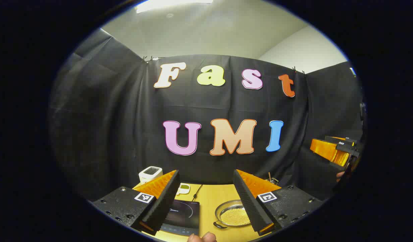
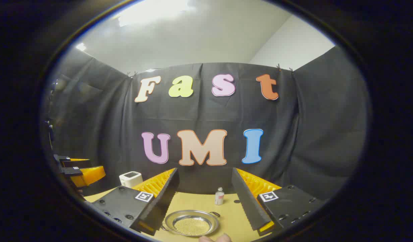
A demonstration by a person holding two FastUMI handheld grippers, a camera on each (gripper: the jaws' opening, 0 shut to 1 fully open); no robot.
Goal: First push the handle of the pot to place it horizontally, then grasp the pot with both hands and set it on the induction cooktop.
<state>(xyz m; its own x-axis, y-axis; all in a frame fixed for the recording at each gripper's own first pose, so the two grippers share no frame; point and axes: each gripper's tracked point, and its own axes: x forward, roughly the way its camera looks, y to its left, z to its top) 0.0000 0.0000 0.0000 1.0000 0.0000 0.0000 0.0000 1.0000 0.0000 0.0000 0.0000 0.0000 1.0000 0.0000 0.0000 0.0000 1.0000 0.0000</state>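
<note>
**Both grippers held high and open, pot waiting on the table**

In the left gripper view we see our left gripper (image 1: 205, 198) raised above the yellow table (image 1: 208, 201), its two orange-and-black fingers spread wide with nothing between them. Beyond the gap lies the induction cooktop (image 1: 182, 215), a dark flat slab, and just to its right sits the pot (image 1: 232, 215), a shallow steel vessel with pale yellow grains covering its bottom. A dark handle shows at the pot's near left rim. The pot and cooktop lie close together but apart. A white box-shaped appliance (image 1: 150, 174) stands at the back left of the table, and the other gripper shows at the far right edge of this view.

In the right gripper view our right gripper (image 2: 204, 200) also hangs above the table (image 2: 233, 218) with its fingers parted and empty. The pot (image 2: 192, 223) rests directly below the gap, with small handles at its left and right rims. A small bottle (image 2: 219, 196) stands behind it, well apart. The white appliance (image 2: 131, 178) is at the back left, and the left gripper appears at the left edge, its finger spread hard to judge there.
</note>
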